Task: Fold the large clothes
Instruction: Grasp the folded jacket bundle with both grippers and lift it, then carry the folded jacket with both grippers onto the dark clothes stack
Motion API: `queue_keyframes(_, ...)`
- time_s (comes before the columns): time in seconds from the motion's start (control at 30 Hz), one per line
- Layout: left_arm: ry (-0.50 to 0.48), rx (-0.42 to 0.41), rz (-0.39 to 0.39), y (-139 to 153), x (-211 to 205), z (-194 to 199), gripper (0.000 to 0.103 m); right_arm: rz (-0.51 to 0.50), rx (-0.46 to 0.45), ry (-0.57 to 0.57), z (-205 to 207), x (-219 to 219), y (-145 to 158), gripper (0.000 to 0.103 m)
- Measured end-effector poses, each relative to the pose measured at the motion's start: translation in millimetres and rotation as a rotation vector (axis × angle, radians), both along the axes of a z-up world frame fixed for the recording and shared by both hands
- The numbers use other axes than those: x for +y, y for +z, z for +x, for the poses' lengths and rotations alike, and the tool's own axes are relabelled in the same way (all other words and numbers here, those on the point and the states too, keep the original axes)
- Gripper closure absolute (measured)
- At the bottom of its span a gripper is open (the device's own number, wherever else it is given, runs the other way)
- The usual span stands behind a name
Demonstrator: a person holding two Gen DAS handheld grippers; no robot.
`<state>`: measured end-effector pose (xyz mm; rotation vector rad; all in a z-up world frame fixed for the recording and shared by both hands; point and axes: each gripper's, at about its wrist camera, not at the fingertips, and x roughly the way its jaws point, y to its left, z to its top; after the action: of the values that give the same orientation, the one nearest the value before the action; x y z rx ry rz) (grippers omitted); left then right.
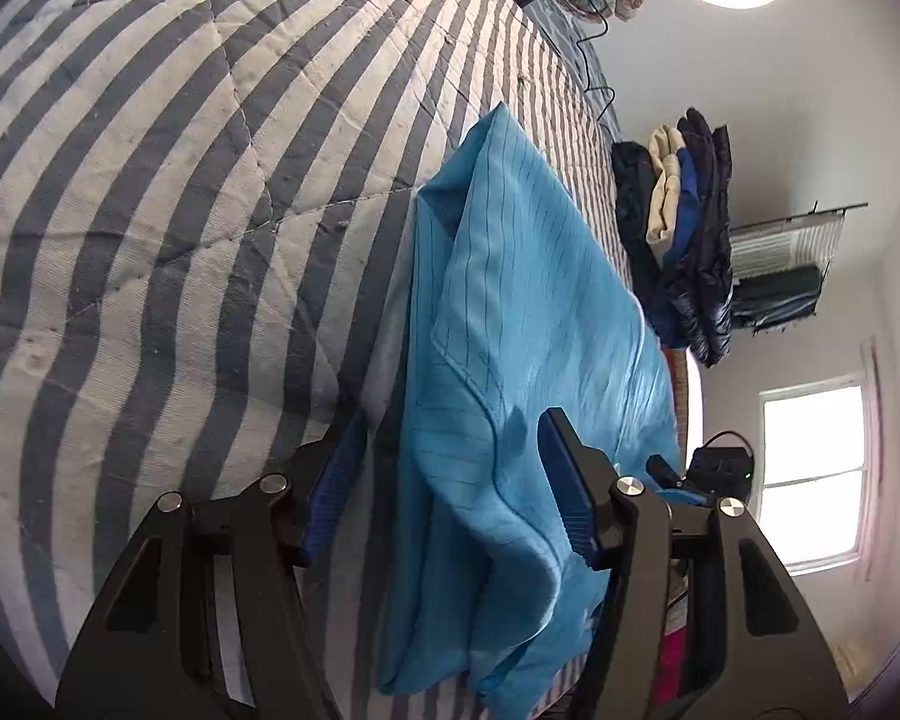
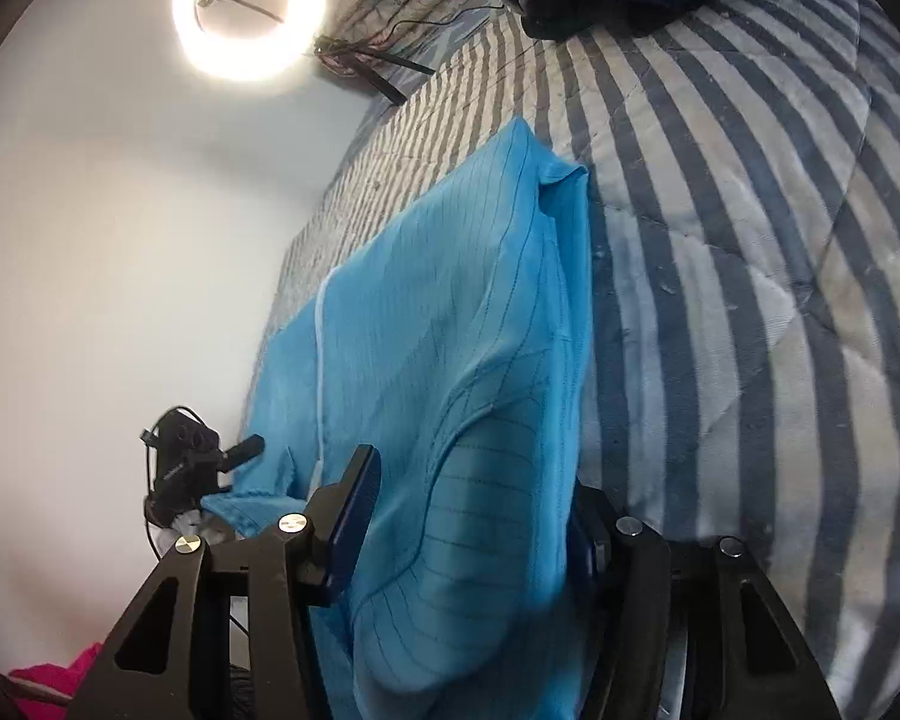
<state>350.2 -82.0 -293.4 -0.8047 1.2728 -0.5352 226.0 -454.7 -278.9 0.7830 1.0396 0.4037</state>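
Quilt [image 1: 150,210]: grey-and-white striped, covers the bed; fills the left wrist view from 7 to 12 o'clock and the right wrist view from 12 to 5 o'clock.

Garment [image 1: 510,312]: light blue with thin dark pinstripes, lies lengthwise on the quilt near the bed's edge, partly folded, white zip line along one side; its near end is bunched between the fingers of both claws.

Clothes pile [image 1: 684,228]: dark, cream and blue items stacked on the quilt at 2 o'clock in the left view.

Ring light [image 2: 249,18]: lit, 11 o'clock in the right view.

Left gripper [image 1: 450,480]: held sideways over the quilt, fingers spread wide, released; cloth sags through the gap.

Right gripper [image 2: 474,516]: likewise sideways, fingers apart astride the garment's folded end; one finger hidden behind cloth, not clenched.

Writing: none legible.
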Motion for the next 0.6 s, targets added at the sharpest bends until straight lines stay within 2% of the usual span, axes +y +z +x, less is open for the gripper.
queue_keyframes(0.03, -0.013, 0.017, -0.024, -1.8, -3.6, 1.1, 0.074, 0.019, -0.004, -0.011, 1.9, 2.4, -1.9, 0.053)
queue_keyframes(0.07, -0.023, 0.053, -0.034, -6.0, -11.0, 1.8, 0.092, 0.020, 0.004, -0.015, 5.4, 5.6, -3.6, 0.066)
queue_keyframes(0.1, -0.012, 0.050, -0.001, -4.3, -15.5, 1.2, 0.094, -0.003, 0.021, -0.012, 8.4, 10.4, -3.9, 0.074)
queue_keyframes(0.13, -0.021, 0.012, 0.050, 3.4, -21.7, -0.5, 0.096, -0.047, 0.030, -0.008, 9.5, 15.2, -0.6, 0.079)
queue_keyframes(0.2, -0.043, -0.065, 0.112, 21.8, -30.9, -3.2, 0.100, -0.138, 0.026, 0.016, 3.5, 25.9, 16.5, 0.095)
queue_keyframes(0.27, -0.057, -0.128, 0.139, 42.2, -36.8, -6.1, 0.101, -0.215, 0.003, 0.035, 0.9, 34.0, 38.2, 0.101)
queue_keyframes(0.43, -0.090, -0.257, 0.180, 89.2, -49.4, -5.9, 0.102, -0.389, -0.079, 0.077, -2.3, 55.2, 93.4, 0.102)
queue_keyframes(0.6, -0.107, -0.296, 0.170, 114.1, -67.4, 10.4, 0.102, -0.461, -0.117, 0.062, 4.7, 50.9, 128.9, 0.102)
